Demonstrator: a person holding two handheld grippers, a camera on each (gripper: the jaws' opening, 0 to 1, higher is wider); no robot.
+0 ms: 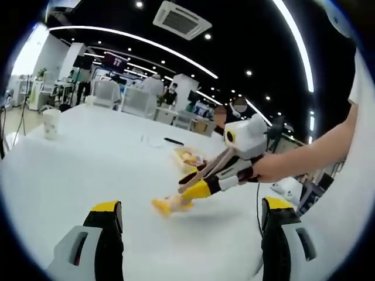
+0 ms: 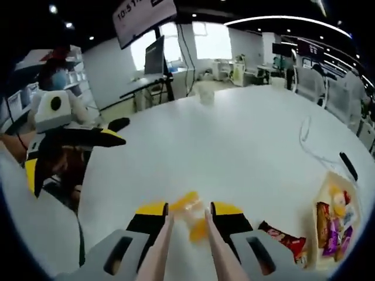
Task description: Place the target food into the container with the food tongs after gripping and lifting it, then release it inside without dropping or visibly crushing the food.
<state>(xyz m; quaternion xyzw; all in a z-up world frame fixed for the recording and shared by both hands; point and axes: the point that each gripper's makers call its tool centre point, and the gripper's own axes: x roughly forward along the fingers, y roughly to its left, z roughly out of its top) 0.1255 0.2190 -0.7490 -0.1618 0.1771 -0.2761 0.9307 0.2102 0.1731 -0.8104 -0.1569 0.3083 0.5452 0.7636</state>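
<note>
White table (image 2: 246, 140); right gripper (image 2: 187, 218) clamps tongs (image 2: 176, 246) whose tips straddle the yellow food (image 2: 190, 213) at 12 o'clock; it looks soft and light, so grip mid-body gently; left gripper (image 1: 190, 225) jaws apart, empty.

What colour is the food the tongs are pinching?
Yellow-orange; the food shows best in the right gripper view.

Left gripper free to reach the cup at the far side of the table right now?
Probably yes. The left gripper is open and holds nothing, and bare white table lies between it and the cup. The right gripper with the tongs works off to the other side.
</note>
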